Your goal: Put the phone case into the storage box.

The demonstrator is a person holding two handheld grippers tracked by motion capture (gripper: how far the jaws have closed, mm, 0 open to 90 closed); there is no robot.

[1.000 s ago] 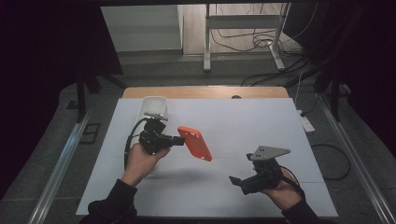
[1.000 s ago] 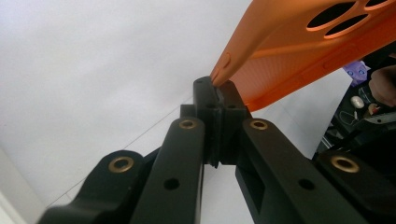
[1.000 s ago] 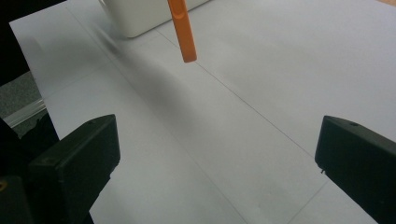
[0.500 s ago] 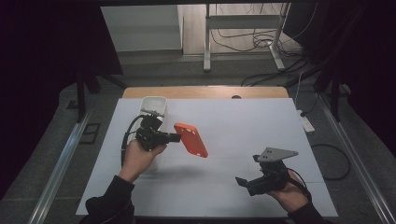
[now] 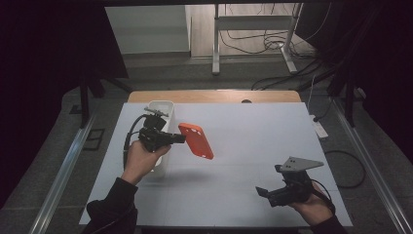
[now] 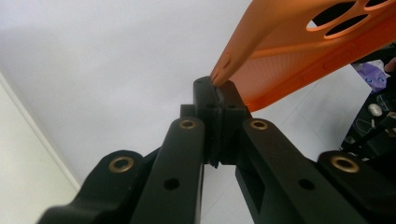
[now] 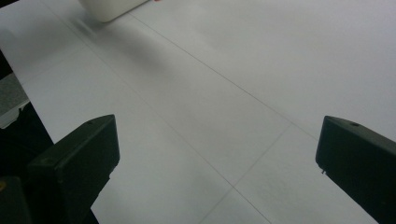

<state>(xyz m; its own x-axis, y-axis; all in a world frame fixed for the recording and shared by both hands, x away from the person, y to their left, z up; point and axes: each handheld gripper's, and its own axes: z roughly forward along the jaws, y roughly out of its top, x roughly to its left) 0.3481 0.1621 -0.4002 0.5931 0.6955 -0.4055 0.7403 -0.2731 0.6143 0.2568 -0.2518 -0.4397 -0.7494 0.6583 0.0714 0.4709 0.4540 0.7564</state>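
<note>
An orange phone case hangs in the air above the left half of the white table. My left gripper is shut on its edge and holds it tilted. The left gripper view shows the pads pinching the thin rim of the orange phone case, whose camera cut-outs are at the top right. My right gripper is low near the front right of the table, its jaws wide open over the bare white surface with nothing between them.
A white rectangular bin stands at the left behind and under my left hand; its corner shows at the top of the right gripper view. A wooden strip runs along the table's far edge. Cables lie on the floor beyond.
My left gripper has carried the orange case a little to the left and away, toward the white bin. My right gripper has slid toward the front right of the table.
</note>
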